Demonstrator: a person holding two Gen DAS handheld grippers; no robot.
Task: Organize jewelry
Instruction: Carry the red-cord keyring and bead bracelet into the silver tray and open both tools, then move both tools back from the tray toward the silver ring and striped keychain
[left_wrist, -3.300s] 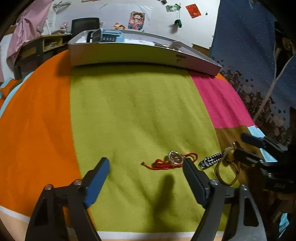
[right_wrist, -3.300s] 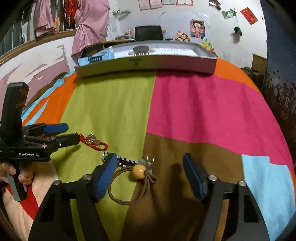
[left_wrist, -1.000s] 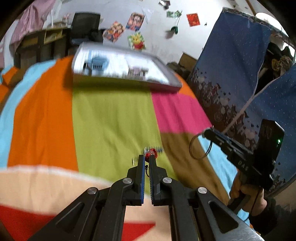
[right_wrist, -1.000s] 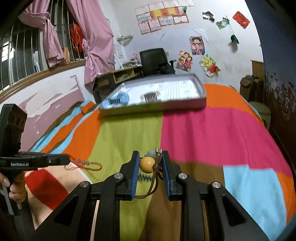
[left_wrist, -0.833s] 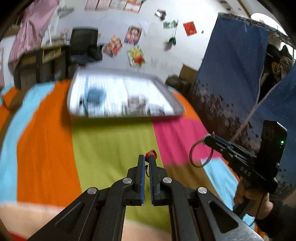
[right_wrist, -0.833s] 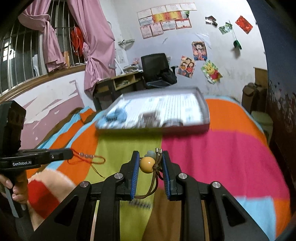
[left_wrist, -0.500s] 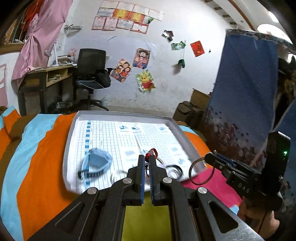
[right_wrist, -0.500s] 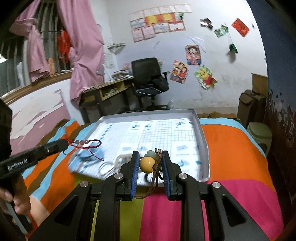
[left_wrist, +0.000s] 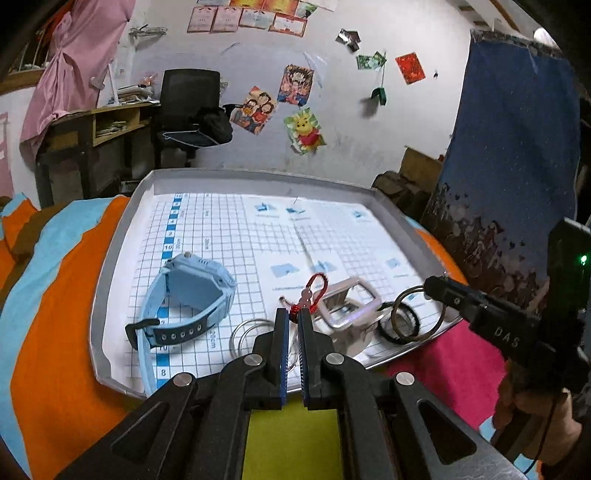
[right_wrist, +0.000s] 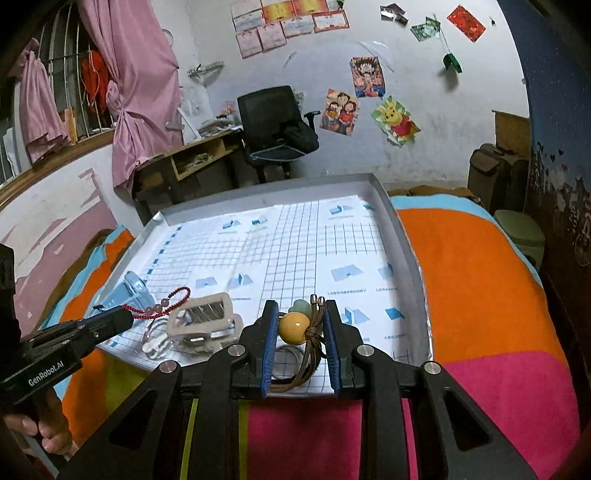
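Observation:
My left gripper (left_wrist: 291, 318) is shut on a red cord bracelet (left_wrist: 314, 290) with pale beads, held over the near edge of the grey tray (left_wrist: 122, 229). From the right wrist view the same bracelet (right_wrist: 162, 301) hangs from the left gripper (right_wrist: 123, 317). My right gripper (right_wrist: 300, 325) is shut on a brown hair tie with a yellow bead (right_wrist: 293, 325), just above the tray's (right_wrist: 404, 243) near edge. In the left wrist view the right gripper (left_wrist: 430, 286) shows with the brown loop (left_wrist: 417, 314) dangling from its tip.
Inside the tray lie a light blue watch (left_wrist: 188, 295), a clear hair clip (left_wrist: 345, 302), thin metal rings (left_wrist: 245, 332) and a black ring (left_wrist: 399, 325) on gridded paper. The tray sits on a striped blanket (right_wrist: 476, 288). A desk and office chair (right_wrist: 273, 125) stand behind.
Both grippers closed on their items, lifted them off the blanket and carried them forward to the tray. In the last half second the tray has come closer.

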